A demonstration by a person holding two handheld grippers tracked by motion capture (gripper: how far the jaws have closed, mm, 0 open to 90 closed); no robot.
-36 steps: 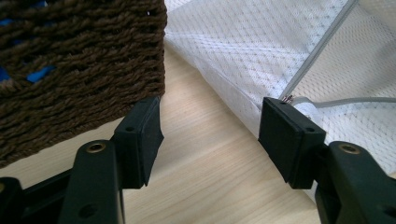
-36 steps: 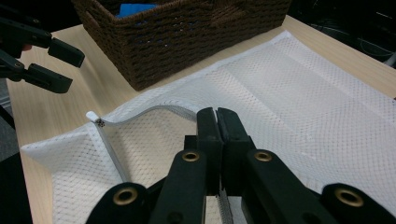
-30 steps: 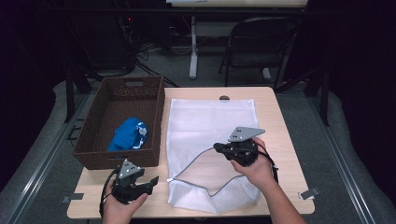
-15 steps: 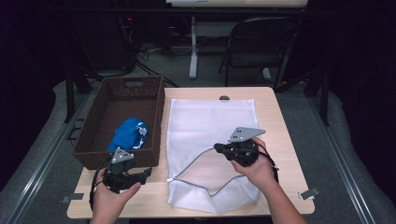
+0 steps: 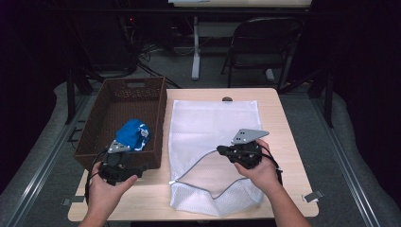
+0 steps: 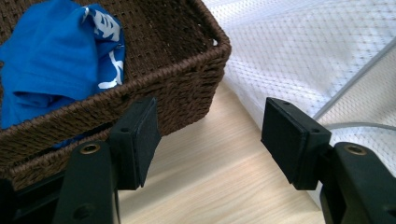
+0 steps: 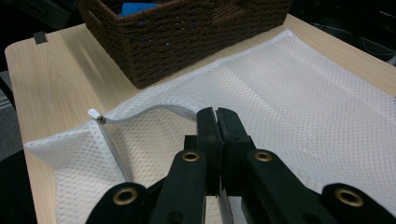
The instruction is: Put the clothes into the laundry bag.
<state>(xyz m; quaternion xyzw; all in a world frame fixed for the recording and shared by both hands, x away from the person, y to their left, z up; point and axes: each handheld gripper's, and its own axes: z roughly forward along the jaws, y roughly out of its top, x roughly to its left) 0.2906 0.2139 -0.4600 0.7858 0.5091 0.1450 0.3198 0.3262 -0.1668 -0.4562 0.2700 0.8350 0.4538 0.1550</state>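
A white mesh laundry bag (image 5: 213, 142) lies flat on the pale wooden table (image 5: 283, 113), its zipped mouth at the six o'clock end, already open along a grey zipper edge (image 7: 140, 112) that curves across the fabric. The right gripper (image 5: 226, 151), at about four o'clock on the table, has its jaws pressed together on the upper zipper edge of the bag, holding that lip up so the mouth gapes; the right gripper view shows the two black jaws meeting with the mesh spreading away on both sides. At nine o'clock stands a dark brown woven wicker basket (image 5: 156, 118), and inside it, toward its six o'clock end, sits a crumpled blue garment with white print (image 5: 133, 134). The left gripper (image 5: 142, 166), at seven o'clock just outside the basket's near wall, has its jaws wide apart with nothing between them; the left gripper view looks over the basket's corner at the blue cloth. By my reading the opening of the bag is done and the loading is not: the garment lies untouched in the basket and must be grasped, lifted over the wall and pushed into the held-open mouth.
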